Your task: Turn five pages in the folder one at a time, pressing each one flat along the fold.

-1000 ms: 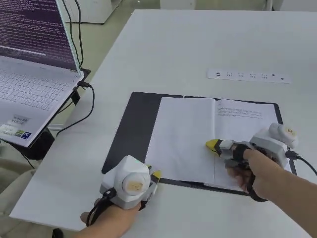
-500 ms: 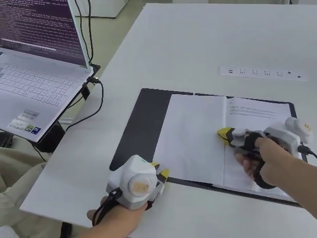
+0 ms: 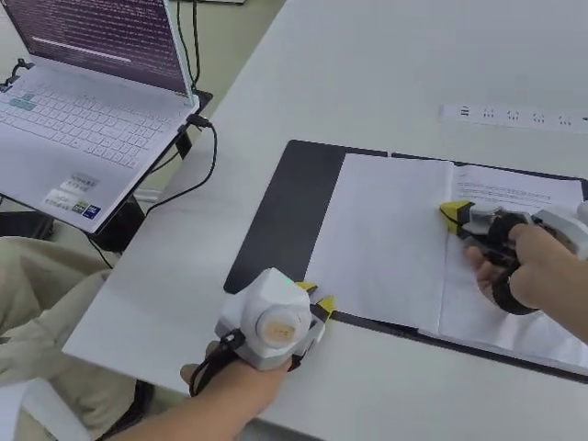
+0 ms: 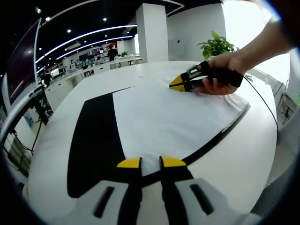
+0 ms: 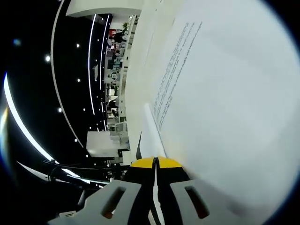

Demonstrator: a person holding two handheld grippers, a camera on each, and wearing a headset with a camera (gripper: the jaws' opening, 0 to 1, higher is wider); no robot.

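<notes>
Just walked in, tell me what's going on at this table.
Someone works an open folder with tongs in each hand. The right tongs, shut, press their tips on the printed page at the fold. The left tongs, slightly open, sit at the folder's near edge. A laptop stands off to the left.

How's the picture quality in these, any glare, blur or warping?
Head view: soft even light, folder sharp, its print too small to read. Left gripper view: fisheye bows the table edge, bright glare upper right. Right gripper view: page washed out white, text lines curved, surroundings dark.
</notes>
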